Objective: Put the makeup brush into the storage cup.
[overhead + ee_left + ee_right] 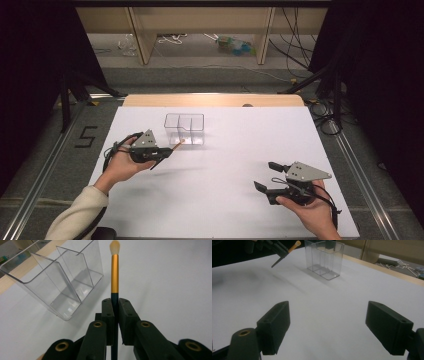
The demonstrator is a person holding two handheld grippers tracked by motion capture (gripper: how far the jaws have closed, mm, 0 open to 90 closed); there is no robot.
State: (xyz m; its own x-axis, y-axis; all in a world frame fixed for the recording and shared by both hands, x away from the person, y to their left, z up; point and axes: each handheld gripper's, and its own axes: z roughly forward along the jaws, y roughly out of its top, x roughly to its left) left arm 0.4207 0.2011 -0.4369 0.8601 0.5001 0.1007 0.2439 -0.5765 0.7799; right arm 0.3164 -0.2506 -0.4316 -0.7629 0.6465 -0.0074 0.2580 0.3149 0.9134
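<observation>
- The left gripper (167,151) is held above the white table (220,200), left of centre, with its jaws pressed together on the dark handle of a makeup brush (114,277).
- In the left gripper view the brush runs straight out from between the jaws: dark handle at the grip, then a gold band, then a pale tuft of bristles at the far tip.
- The brush tip points toward a clear plastic organizer (184,128) that stands upright on the table and is split by clear walls into compartments; the tip is just beside the box's near wall, outside it.
- The organizer (62,280) looks empty in the left gripper view.
- The right gripper (266,177) is held in the person's right hand (312,212) over the near right part of the table, well apart from the organizer.
- Its jaws are spread wide with nothing between them, and the right gripper view shows bare white table in the gap.
- A strip of wooden table edge (212,100) shows beyond the white surface.
</observation>
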